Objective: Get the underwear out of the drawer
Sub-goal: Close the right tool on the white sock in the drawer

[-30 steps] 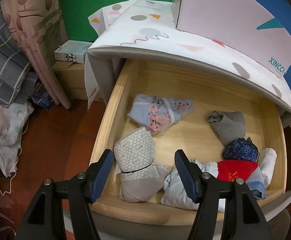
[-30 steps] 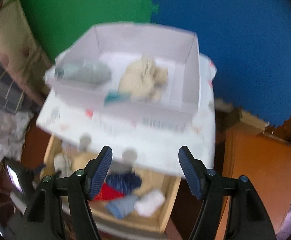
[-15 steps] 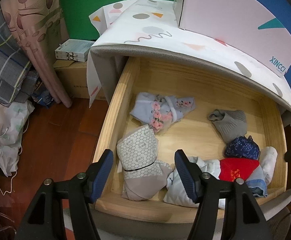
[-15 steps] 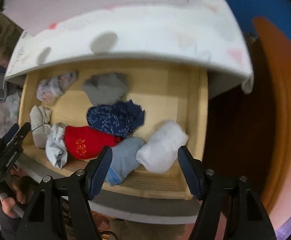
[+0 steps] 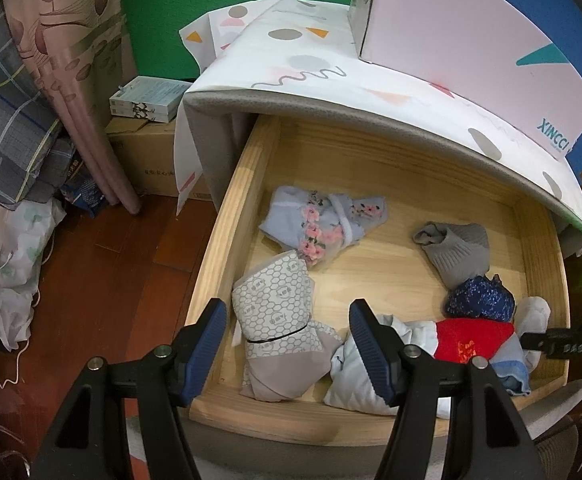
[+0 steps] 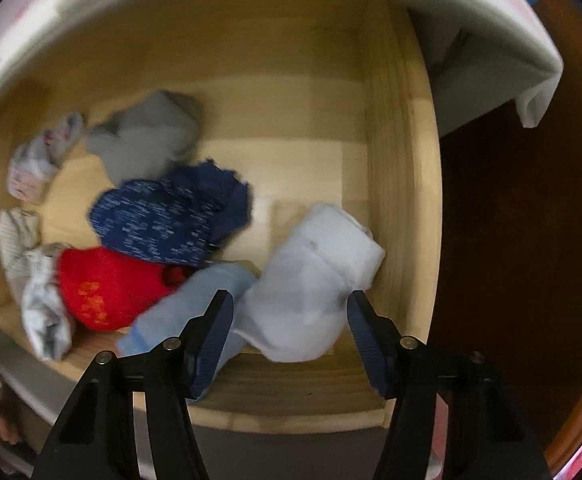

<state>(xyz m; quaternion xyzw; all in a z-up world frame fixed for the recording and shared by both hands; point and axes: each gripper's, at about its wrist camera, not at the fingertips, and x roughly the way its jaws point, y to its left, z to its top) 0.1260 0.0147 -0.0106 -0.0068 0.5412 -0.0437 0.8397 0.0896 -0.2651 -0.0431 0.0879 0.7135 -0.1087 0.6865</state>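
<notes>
Left wrist view is sharp and evenly lit, heavy fisheye bending plus dark corners. Right wrist view is smeared with motion blur, dimmer, murky brown shadow on its right side.

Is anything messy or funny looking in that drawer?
Yes. The clothes in the wooden drawer lie loose and crumpled; the red piece, the blue speckled one and the white bundle are heaped together in one corner.

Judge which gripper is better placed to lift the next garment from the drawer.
Right. The right gripper already straddles the white bundle, jaws closing around it. The left gripper hangs open above the honeycomb-print bundle.
</notes>
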